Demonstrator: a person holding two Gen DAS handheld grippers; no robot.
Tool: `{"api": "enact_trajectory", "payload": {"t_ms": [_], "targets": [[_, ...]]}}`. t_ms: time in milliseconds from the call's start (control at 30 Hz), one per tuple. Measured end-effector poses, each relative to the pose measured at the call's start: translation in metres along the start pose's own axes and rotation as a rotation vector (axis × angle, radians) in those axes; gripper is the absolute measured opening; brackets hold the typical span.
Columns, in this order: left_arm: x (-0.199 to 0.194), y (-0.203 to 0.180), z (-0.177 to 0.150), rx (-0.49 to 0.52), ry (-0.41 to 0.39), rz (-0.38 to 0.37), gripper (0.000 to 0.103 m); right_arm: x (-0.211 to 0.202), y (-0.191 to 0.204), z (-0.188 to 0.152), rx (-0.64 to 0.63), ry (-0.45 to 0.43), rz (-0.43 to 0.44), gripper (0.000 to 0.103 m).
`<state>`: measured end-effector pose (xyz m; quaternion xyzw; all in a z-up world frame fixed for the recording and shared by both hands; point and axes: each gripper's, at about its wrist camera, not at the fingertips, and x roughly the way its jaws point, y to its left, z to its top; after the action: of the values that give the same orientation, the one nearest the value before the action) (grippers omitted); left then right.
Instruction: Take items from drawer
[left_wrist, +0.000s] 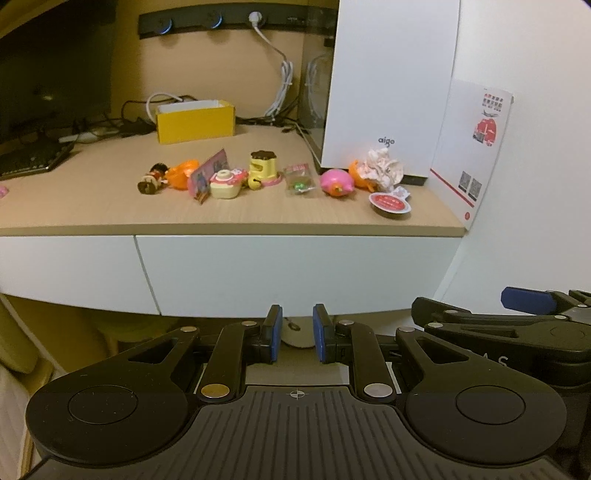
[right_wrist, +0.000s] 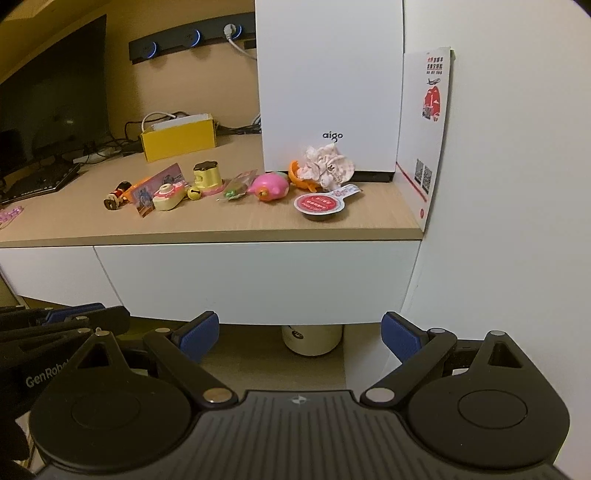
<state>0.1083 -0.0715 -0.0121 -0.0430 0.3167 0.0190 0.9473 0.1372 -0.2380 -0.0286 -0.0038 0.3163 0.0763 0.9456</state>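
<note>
Drawer (right_wrist: 255, 280) under the desktop (right_wrist: 240, 225) shut, toys (left_wrist: 258, 173) already lined up above; left gripper (left_wrist: 297, 334) narrowly apart and empty, right gripper (right_wrist: 299, 334) wide apart, empty; probably finished.

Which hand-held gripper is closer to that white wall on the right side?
The right hand-held gripper. It hangs below the closed drawer front, next to the white wall. The left hand-held gripper sits on its far side, further from the wall.
</note>
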Motion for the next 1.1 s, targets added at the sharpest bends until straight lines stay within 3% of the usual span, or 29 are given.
{"api": "enact_trajectory", "payload": {"t_ms": [1100], "targets": [[-0.011,0.011,-0.008,-0.021,0.004,0.009,0.02,-0.002,0.008,-0.004,-0.004,0.023,0.039,0.095]]}}
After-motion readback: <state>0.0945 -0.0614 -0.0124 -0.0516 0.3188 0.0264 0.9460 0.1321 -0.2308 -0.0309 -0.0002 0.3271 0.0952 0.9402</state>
